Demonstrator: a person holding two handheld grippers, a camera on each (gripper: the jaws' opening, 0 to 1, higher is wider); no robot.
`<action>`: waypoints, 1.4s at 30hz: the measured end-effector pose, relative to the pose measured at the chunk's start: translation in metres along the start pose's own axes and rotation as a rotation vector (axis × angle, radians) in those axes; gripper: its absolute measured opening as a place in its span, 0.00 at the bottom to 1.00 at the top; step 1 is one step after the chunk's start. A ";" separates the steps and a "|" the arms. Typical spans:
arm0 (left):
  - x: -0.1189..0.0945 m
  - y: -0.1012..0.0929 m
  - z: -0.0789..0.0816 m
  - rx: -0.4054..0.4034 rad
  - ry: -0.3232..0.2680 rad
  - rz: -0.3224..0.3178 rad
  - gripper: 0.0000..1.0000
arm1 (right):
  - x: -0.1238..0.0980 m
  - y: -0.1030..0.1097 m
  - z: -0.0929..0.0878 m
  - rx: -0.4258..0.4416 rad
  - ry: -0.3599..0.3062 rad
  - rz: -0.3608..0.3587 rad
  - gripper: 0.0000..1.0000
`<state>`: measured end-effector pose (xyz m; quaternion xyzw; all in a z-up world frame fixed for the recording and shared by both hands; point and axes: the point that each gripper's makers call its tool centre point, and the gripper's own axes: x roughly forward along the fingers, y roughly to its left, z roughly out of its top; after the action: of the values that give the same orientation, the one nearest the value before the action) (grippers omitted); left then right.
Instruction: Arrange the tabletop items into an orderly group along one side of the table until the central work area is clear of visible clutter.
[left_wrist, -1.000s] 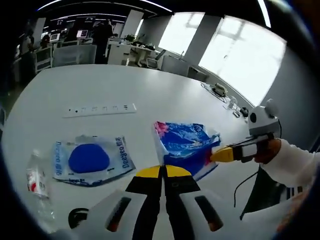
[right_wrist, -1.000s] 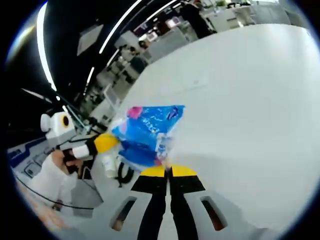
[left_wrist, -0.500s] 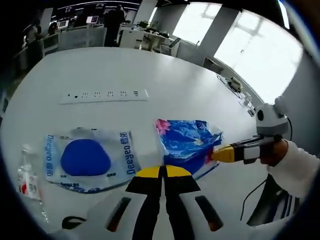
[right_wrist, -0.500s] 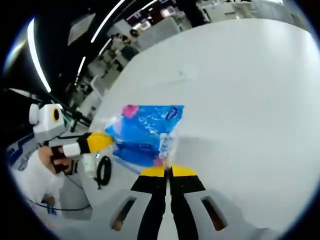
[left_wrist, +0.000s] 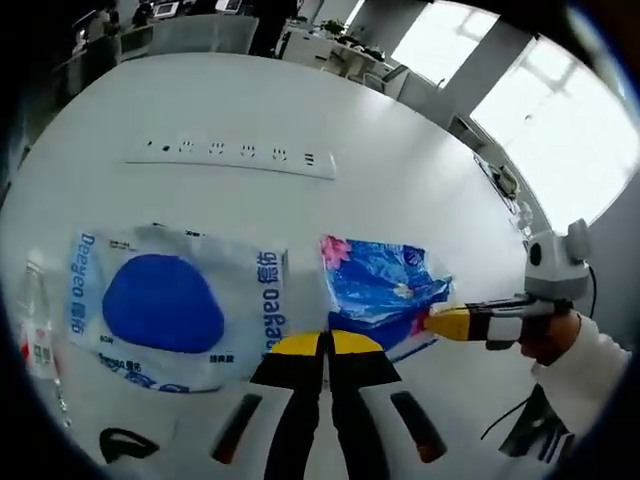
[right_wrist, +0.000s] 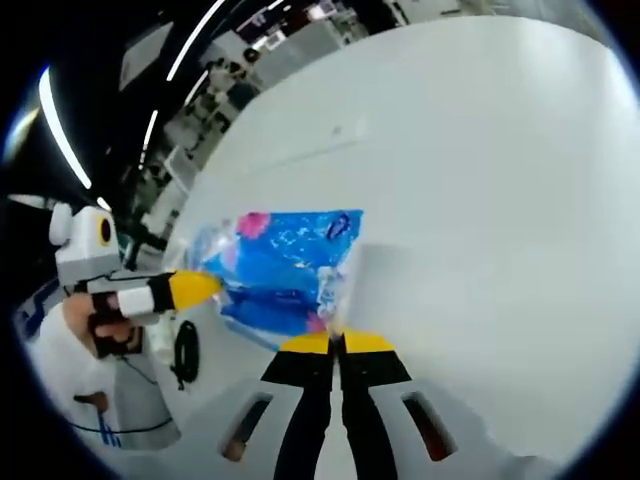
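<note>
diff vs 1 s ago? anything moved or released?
No grab or release. Both grippers, left and right, stay shut on the blue bag, which now sits closer to the Deeyeo pouch. The views shifted with the hands. Power strip and bottle stay on the table.

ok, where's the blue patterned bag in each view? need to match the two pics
Left gripper view: the blue patterned bag lies right of centre, just above the left gripper, pinched at its right edge by the right gripper.
Right gripper view: the bag lies left of centre, its near edge in the right gripper, its left edge in the left gripper.
Shared landmark: the bag's pink corner.
</note>
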<state>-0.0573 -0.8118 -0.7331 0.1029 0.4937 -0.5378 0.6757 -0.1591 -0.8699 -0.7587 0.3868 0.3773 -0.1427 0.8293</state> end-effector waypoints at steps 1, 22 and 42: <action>0.001 0.001 0.000 -0.002 0.003 0.003 0.00 | 0.003 -0.002 0.000 0.001 0.001 0.003 0.00; 0.003 0.007 -0.007 0.005 0.033 0.027 0.03 | 0.021 -0.009 0.003 -0.025 0.035 0.021 0.00; -0.064 -0.001 -0.005 -0.032 -0.111 -0.052 0.08 | 0.017 -0.005 0.006 -0.108 -0.003 -0.065 0.11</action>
<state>-0.0569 -0.7690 -0.6857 0.0492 0.4667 -0.5520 0.6892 -0.1471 -0.8766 -0.7717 0.3287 0.3956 -0.1496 0.8444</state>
